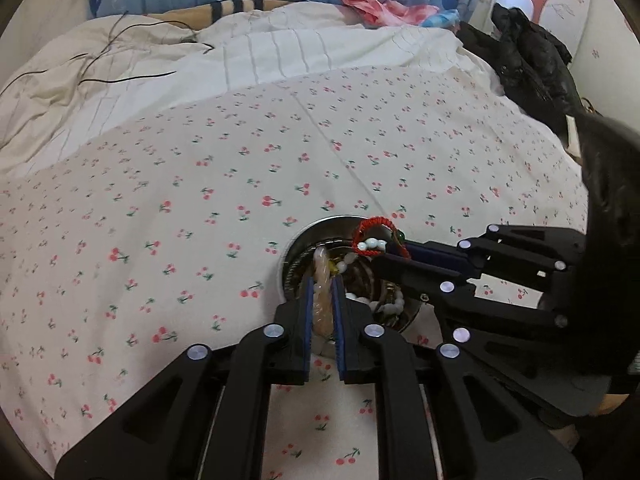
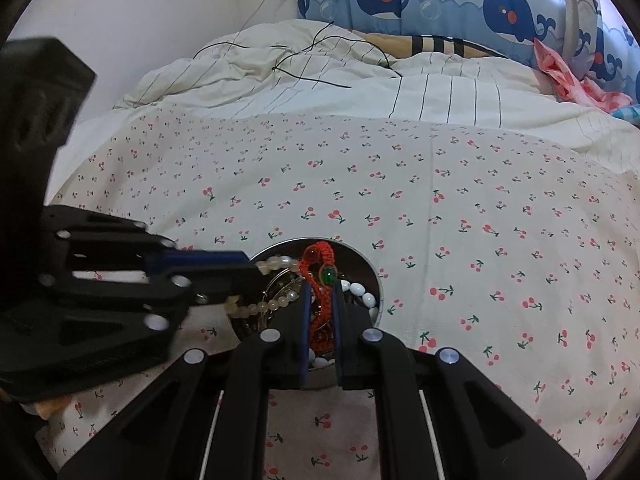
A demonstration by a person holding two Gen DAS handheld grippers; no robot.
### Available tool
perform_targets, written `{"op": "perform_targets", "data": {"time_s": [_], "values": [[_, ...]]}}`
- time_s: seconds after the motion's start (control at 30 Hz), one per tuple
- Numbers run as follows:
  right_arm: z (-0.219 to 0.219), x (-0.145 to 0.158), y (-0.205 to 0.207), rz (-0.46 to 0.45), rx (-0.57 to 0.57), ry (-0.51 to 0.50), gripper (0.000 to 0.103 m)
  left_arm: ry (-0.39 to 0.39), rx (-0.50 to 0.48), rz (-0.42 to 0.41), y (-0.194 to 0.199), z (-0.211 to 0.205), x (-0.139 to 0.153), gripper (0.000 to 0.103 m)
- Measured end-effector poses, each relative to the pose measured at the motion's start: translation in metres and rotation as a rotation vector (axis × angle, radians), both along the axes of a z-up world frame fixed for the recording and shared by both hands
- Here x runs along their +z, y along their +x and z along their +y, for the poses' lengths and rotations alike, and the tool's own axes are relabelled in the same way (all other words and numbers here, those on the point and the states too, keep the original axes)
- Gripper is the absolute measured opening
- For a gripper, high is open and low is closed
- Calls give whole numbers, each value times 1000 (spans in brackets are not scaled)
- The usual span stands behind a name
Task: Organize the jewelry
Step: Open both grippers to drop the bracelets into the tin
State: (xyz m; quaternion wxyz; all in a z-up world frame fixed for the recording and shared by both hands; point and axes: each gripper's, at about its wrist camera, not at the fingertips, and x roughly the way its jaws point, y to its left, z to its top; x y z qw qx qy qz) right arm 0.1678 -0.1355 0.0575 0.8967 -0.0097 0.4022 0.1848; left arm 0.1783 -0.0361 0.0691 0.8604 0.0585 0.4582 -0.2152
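Pinching red bracelet (image 2: 320, 312) in right gripper (image 2: 321, 292)

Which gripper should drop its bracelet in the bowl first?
Probably the left gripper. Its pale bead bracelet hangs low inside the metal bowl, while the right gripper holds the red braided bracelet higher, above the rim.

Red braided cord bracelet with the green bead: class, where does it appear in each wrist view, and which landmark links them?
Left wrist view: red braided cord bracelet right of centre, at the right gripper tips, over the round metal tin.
Right wrist view: bracelet low centre, between the gripper's own fingers.
Shared landmark: the tin.
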Motion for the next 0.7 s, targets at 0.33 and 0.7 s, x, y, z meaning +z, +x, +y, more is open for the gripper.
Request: {"op": "perform_targets", "data": {"time_s": [0.33,0.7], "values": [[10,-9,4,15,11,-62,51,-69,61,-18,0,29,20,46],[-19,22,-28,-46,-47,-27,63,-39,115,-49,-26,37,20,58]]}}
